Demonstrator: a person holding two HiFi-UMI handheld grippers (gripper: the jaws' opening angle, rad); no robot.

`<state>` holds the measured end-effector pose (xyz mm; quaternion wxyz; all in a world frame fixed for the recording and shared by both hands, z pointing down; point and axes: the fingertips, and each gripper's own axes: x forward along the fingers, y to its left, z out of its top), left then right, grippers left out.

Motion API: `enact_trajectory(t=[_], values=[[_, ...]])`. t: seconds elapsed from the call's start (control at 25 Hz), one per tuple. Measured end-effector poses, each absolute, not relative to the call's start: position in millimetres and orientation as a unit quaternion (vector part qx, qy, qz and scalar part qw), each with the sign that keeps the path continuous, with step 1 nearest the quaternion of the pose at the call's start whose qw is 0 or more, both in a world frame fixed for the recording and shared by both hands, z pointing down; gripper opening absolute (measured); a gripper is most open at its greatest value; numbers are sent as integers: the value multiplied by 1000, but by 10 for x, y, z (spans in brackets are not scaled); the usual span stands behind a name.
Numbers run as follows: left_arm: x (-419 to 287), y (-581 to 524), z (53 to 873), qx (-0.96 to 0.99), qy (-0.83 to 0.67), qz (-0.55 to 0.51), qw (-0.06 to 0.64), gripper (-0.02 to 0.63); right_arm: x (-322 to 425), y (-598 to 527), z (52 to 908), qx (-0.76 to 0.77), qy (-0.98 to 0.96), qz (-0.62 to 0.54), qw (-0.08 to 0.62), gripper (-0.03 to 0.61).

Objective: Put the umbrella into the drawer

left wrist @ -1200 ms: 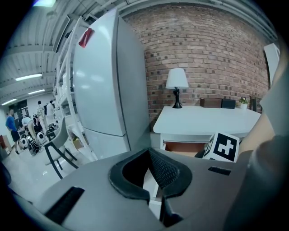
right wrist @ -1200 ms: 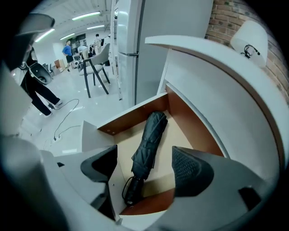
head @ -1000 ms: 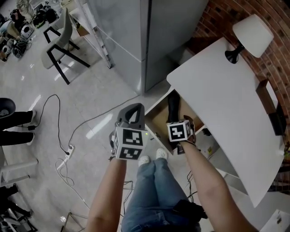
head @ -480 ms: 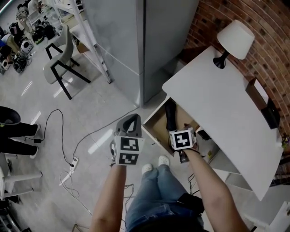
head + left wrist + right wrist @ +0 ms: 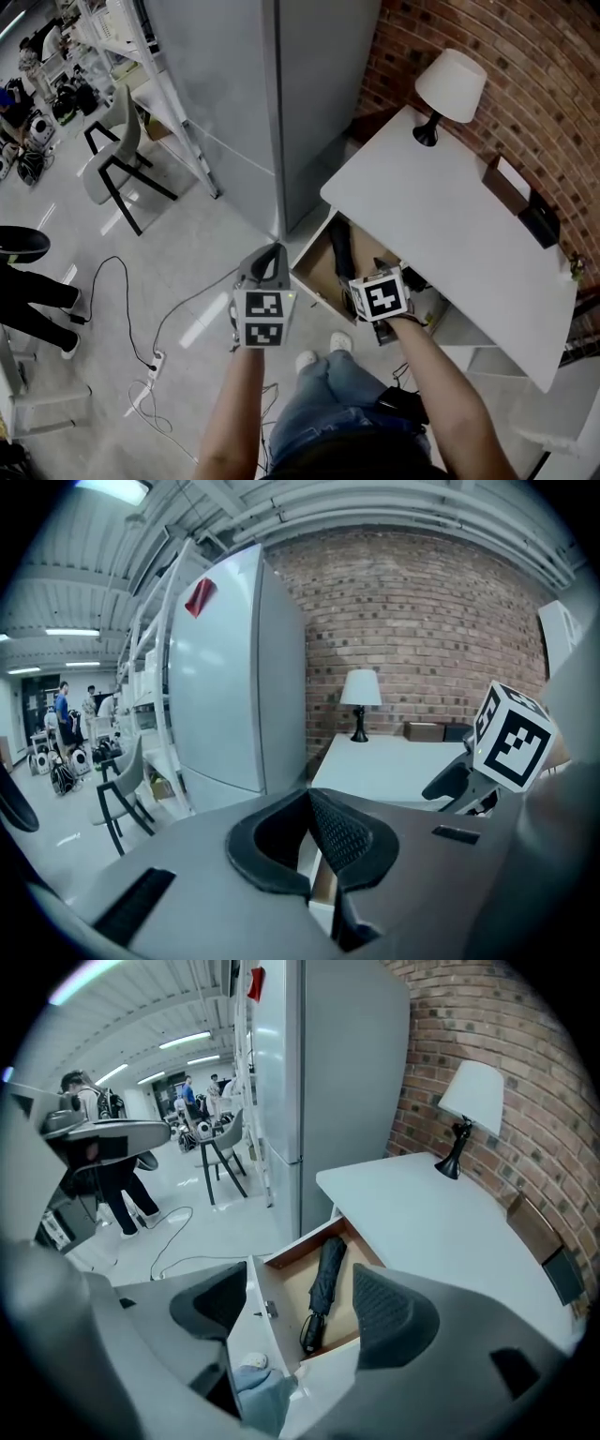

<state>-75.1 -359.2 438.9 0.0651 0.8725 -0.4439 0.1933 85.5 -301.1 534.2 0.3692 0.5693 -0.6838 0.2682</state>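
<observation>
— Left tool point(image 5: 310, 797) first: we see its jaws pressed together with nothing caught between them. It hangs over the floor point(image 5: 187, 234), just beside the open drawer point(image 5: 292, 1290).

— And our right tool point(image 5: 291, 1305)?

— Its jaws stand apart and grip nothing. Through the gap we look down into the drawer, which is pulled out from under the white tabletop point(image 5: 441, 1227).

— Where do we find the umbrella point(image 5: 324, 1279)?

— Folded and black, it lies flat on the drawer's wooden bottom. Neither of our tools touches it.

— What else do we have around us?

— A lamp point(image 5: 448, 89) with a white shade stands at the tabletop's far end, near the brick wall point(image 5: 525, 66). A tall grey refrigerator point(image 5: 234, 94) stands just beside the drawer. Well apart on the floor, we see a chair point(image 5: 108, 164) and a loose cable point(image 5: 131, 281).
</observation>
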Motion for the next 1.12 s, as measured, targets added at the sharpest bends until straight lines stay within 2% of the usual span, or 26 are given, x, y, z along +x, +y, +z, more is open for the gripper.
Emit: enact_trajectory(t=[0.28, 0.56, 1.12], values=[[-673, -3576, 4126, 879, -442, 170, 54, 0, 821, -2983, 4887, 576, -712, 236, 326, 351], [-563, -3542, 3942, 880, -447, 152, 46, 0, 930, -2875, 4573, 576, -725, 198, 323, 350], [-58, -3353, 3327, 874, -470, 124, -18, 1, 1705, -2571, 3592, 626, -741, 154, 189, 341]])
